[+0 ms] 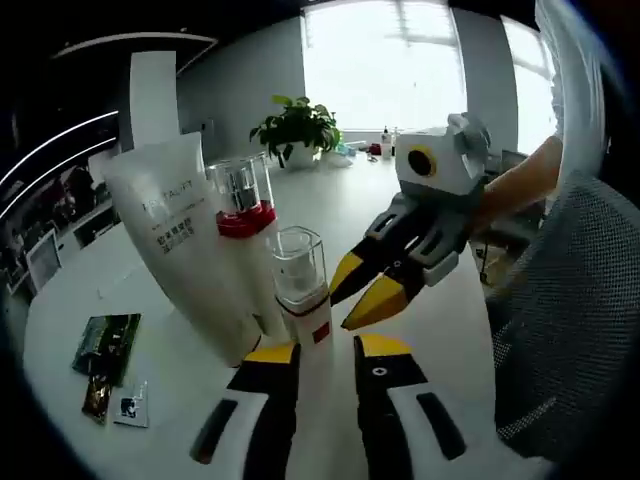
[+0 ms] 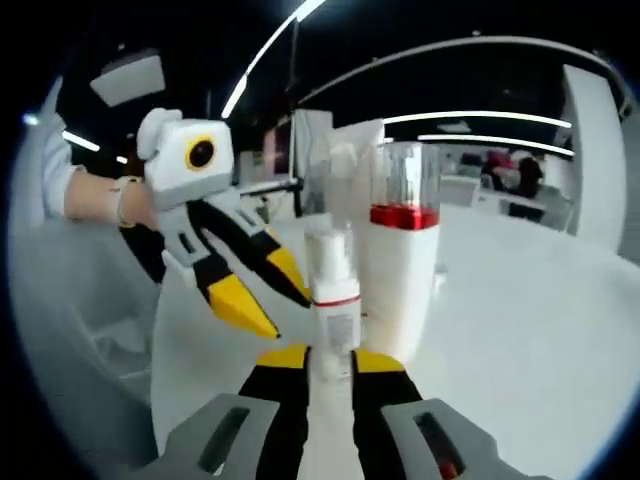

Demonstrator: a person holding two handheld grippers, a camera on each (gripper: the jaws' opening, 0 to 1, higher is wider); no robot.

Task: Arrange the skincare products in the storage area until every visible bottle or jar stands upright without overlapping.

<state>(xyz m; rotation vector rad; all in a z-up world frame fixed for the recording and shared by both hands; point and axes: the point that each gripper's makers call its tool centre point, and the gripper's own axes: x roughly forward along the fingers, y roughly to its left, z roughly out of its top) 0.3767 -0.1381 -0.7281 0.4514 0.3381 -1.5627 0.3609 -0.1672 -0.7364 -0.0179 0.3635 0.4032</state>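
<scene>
left gripper view has my left tongs [image 1: 325,352] clenched on the small pump bottle [image 1: 300,290] beside the white tube [image 1: 185,240], my right tongs [image 1: 365,295] parted.

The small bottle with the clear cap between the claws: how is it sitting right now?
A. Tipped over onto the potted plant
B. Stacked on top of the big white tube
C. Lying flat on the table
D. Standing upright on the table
D: the small bottle stands upright on the white table, its clear cap on top, beside the big white tube.
</scene>
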